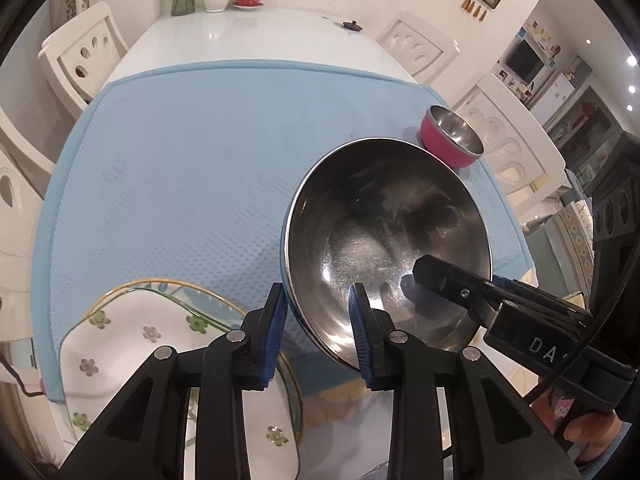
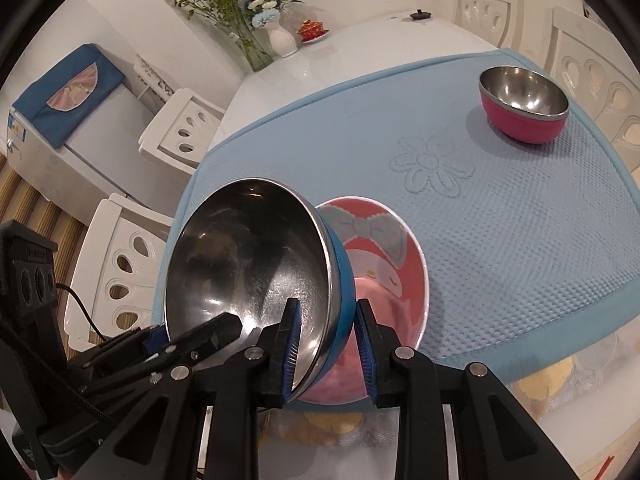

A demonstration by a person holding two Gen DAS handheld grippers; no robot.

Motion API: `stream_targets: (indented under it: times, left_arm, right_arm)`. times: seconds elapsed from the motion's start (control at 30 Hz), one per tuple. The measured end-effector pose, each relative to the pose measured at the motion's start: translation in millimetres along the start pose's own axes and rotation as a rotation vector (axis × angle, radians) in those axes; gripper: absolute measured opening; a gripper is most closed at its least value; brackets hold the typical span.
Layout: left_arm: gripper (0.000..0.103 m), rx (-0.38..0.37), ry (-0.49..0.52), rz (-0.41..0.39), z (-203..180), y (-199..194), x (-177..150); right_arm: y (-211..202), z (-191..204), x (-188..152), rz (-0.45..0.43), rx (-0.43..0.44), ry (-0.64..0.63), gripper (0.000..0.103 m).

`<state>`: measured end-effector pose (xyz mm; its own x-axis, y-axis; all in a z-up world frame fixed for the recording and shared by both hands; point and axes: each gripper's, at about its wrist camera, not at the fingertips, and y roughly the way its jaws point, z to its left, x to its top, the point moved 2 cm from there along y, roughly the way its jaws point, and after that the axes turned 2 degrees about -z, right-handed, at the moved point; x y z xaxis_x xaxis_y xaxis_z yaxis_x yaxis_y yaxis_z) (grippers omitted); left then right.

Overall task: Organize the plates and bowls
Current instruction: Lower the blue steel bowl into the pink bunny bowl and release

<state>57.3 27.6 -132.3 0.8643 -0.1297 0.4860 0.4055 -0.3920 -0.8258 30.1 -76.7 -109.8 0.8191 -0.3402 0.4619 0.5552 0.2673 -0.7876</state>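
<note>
Overhead, both grippers met on one steel bowl with a blue outer shell, held tilted above the near edge of a light blue mat. Left gripper: jaws narrow, blue pads straddling the bowl's near rim, one pad outside the wall and one inside, pinching it. Right gripper: same arrangement on the opposite stretch of rim, one pad inside the steel, the other against the blue shell, jaws drawn close on the wall. In the left wrist view the right gripper's finger reached into the bowl from the right side.

Directly beneath and behind the tilted bowl sat a pink bowl with a cartoon face and grey bow printed inside; whether the two touched could not be told. A smaller steel bowl with a magenta shell stood upright near the mat's far right corner, well apart. A floral plate lay at the mat's near left edge, partly under the left gripper. White table beyond the mat, white chairs around it.
</note>
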Motion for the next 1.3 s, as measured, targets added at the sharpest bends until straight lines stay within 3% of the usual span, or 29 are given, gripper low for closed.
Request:
stream_targets:
  times: [0.9, 1.17, 1.3]
  left_arm:
    - [0.03, -0.033, -0.032, 0.078, -2, 22, -3]
    - [0.033, -0.028, -0.045, 0.077, -1, 22, 0]
    - [0.034, -0.038, -0.048, 0.082, -1, 22, 1]
  right_arm:
    - [14, -23, -4, 0.079, -0.025, 0.081, 0.028]
    - [13, -27, 0, 0.081, -0.023, 0.075, 0.034]
    - [13, -28, 1, 0.09, -0.01, 0.058, 0.044]
